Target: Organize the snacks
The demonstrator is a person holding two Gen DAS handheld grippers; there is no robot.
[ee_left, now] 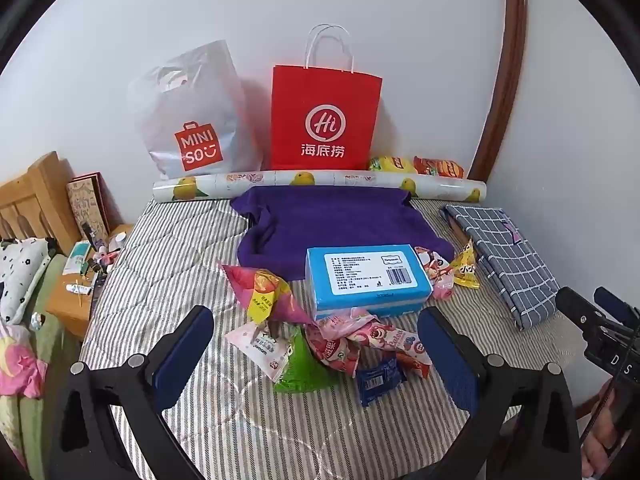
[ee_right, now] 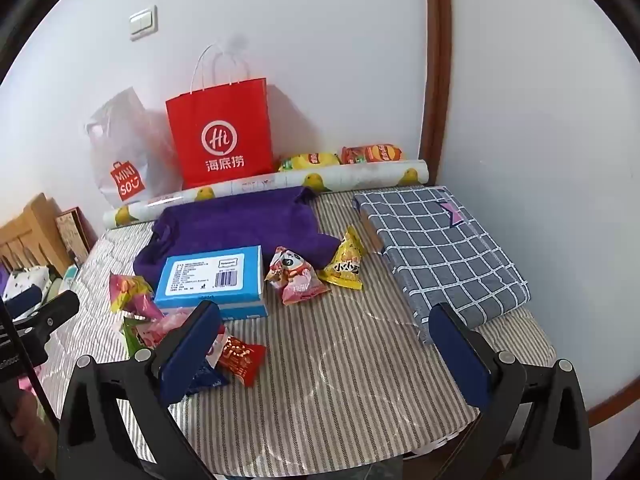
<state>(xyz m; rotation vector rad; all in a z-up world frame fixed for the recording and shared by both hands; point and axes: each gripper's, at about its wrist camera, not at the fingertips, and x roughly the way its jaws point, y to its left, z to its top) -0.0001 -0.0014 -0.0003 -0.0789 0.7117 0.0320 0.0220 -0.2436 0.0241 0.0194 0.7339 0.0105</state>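
Several small snack packets [ee_left: 340, 344] lie heaped on the striped table cover, just in front of a blue box [ee_left: 366, 278]. My left gripper [ee_left: 316, 360] hovers above the heap, open, its blue pads apart on either side. In the right wrist view the blue box [ee_right: 212, 276] sits left of a pink panda packet [ee_right: 296, 276] and a yellow triangular packet [ee_right: 346, 264]. A red packet [ee_right: 240, 358] and a blue packet [ee_right: 208, 378] lie by the right gripper's left pad. My right gripper [ee_right: 326, 360] is open over bare striped cloth, holding nothing.
A red paper bag [ee_left: 325, 116] and a white Miniso plastic bag [ee_left: 192, 120] lean on the back wall behind a lemon-print roll [ee_left: 320, 184]. Two chip bags [ee_left: 416, 166], a purple towel [ee_left: 332, 224], a folded checked cloth [ee_left: 504, 256]. Bedside clutter sits left.
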